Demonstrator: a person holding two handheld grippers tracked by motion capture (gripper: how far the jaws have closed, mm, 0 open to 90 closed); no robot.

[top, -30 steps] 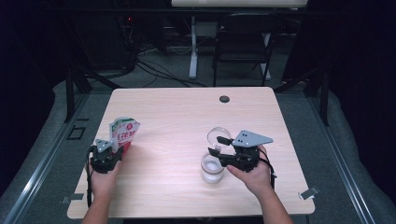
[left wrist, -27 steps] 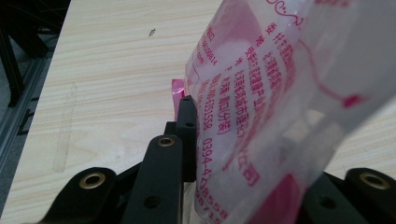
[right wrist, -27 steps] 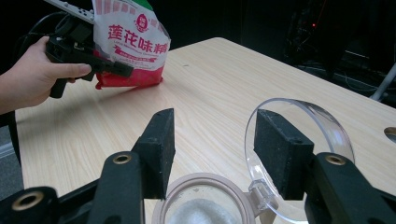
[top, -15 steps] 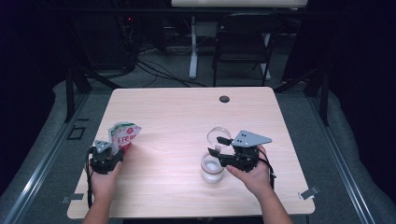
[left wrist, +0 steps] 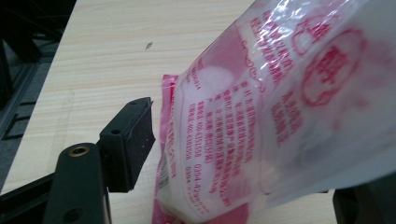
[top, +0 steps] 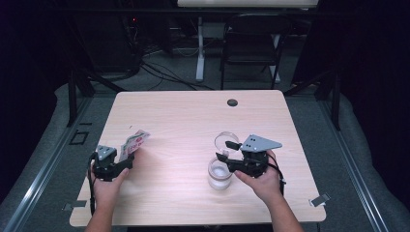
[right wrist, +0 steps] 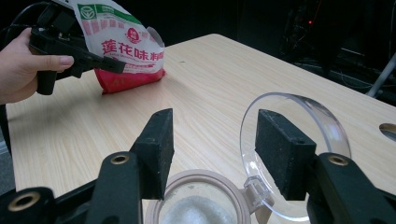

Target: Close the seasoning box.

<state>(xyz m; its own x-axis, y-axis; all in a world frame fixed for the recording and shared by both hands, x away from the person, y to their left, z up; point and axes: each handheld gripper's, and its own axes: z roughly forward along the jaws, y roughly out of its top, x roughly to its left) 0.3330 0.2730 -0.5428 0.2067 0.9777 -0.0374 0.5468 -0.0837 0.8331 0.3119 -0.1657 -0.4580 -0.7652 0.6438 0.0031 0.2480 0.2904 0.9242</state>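
High view: clear jar (top: 220,173) stands on the table (top: 193,116) at front right, white granules in the bottom, its hinged clear lid (top: 226,140) flipped up and back. Pink-and-white bag (top: 134,143) sits at front left, leaning away from the left gripper (top: 129,162). Right gripper (top: 223,151) is over the jar's far rim by the lid, jaws apart, not visibly clamping anything. Left gripper's jaw tips are right at the bag's near bottom corner. Table is light wood with a round grommet hole (top: 232,102) near the far edge. Grey carpet around it, a folding chair (top: 251,48) and floor cables behind, room dark

Left gripper view: the bag (left wrist: 280,112) takes up the middle and right, clear film with red print, white contents inside, its bottom edge on the table (left wrist: 116,46). Left gripper (left wrist: 224,154) jaws have just been opening; the bag is between them, and a clear gap shows between the left pad and the film. Far jaw is mostly hidden behind the bag, so contact there can't be told

Right gripper view: jar (right wrist: 198,200) mouth sits low centre with white granules inside, beige rim, lid (right wrist: 299,154) upright on its hinge behind the right jaw. Right gripper (right wrist: 212,149) jaws wide apart, nothing between the pads, jar rim below them. Across the table (right wrist: 210,84) a hand (right wrist: 23,63) holds the left gripper (right wrist: 100,63) against the upright bag (right wrist: 126,49), open at the top
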